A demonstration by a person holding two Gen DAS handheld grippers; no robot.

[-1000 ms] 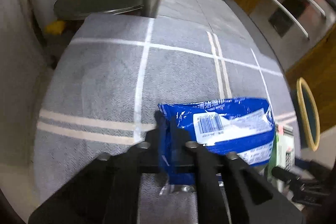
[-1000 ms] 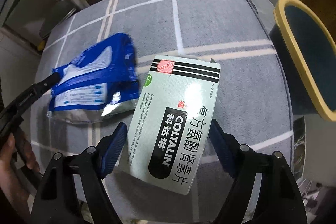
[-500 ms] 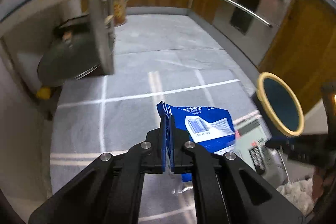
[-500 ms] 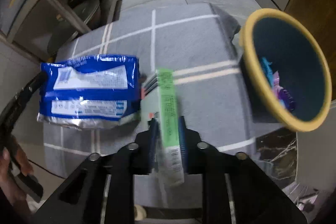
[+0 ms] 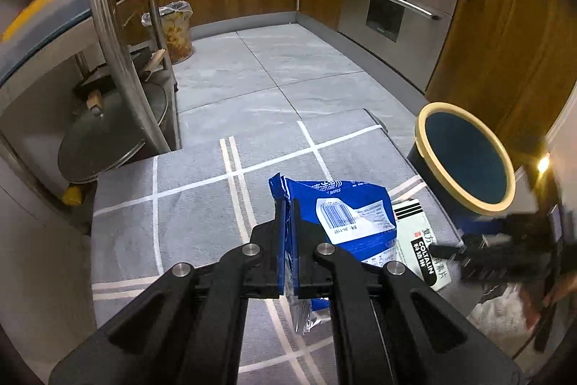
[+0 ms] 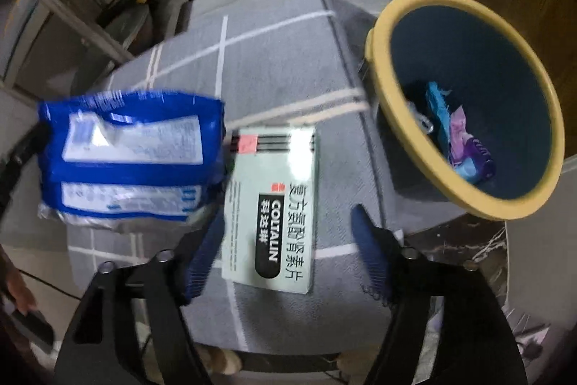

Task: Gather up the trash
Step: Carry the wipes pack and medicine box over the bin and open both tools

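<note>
The left tongs (image 5: 288,237) pinch the blue wipes pack (image 5: 346,222) aloft; swinging it over the bin (image 6: 465,103) is wise. The right tongs (image 6: 288,240), just reopened, straddle the medicine box (image 6: 274,208) lying on the rug (image 6: 274,60)

Grey white-striped rug (image 6: 274,67) on tiled floor (image 5: 252,71) — medicine box (image 6: 274,204) lies flat on it, bin (image 6: 465,96) beside.

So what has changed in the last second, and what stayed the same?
The left gripper lifted the blue wipes pack off the grey rug, staying shut on it. The right gripper gripped the Coltalin box, then its jaws opened again, leaving it flat on the rug. The yellow-rimmed bin stayed put.
</note>
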